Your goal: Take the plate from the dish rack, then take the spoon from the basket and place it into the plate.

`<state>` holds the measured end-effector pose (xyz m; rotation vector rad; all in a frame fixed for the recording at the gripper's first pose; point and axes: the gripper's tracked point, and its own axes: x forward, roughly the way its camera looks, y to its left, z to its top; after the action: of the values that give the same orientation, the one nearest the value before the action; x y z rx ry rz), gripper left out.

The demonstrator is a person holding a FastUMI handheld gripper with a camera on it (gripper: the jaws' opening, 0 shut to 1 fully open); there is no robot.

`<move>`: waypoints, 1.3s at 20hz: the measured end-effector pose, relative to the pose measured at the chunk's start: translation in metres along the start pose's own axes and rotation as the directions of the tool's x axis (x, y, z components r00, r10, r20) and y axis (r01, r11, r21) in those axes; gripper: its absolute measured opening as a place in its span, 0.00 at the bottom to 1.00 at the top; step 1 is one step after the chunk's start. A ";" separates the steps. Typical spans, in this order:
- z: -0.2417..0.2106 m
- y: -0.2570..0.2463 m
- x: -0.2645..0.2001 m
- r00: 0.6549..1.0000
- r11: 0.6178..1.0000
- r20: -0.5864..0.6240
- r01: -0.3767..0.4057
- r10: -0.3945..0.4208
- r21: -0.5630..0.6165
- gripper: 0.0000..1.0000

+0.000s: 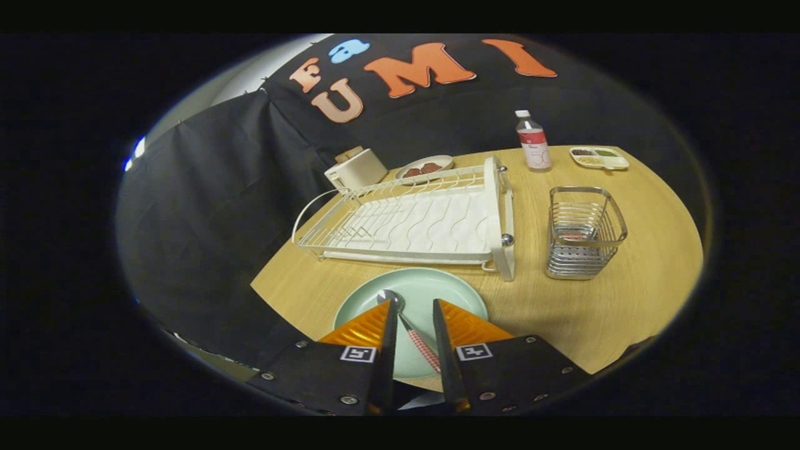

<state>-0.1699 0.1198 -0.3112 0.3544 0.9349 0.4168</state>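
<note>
A pale green plate [440, 289] lies on the wooden table just in front of the white dish rack [425, 219], whose slots hold nothing. A spoon [417, 340] with a metal bowl and a red-checked handle rests in the plate, lying aslant between my fingers, bowl end by the left fingertip. My gripper [414, 301] hovers over the near part of the plate, open, with a gap on both sides of the handle. The wire basket [581, 231] stands to the right of the rack.
Behind the rack stand a white toaster [356, 167] and a small plate of food [424, 167]. A bottle [533, 142] and a divided tray [598, 157] sit at the far side. The table's edge [269, 294] drops off to the left.
</note>
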 end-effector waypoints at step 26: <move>0.303 0.006 -0.192 0.686 0.927 0.700 0.363 -0.197 -0.094 0.93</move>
<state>-0.0208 -0.0030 -0.0094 0.1219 0.1924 0.0758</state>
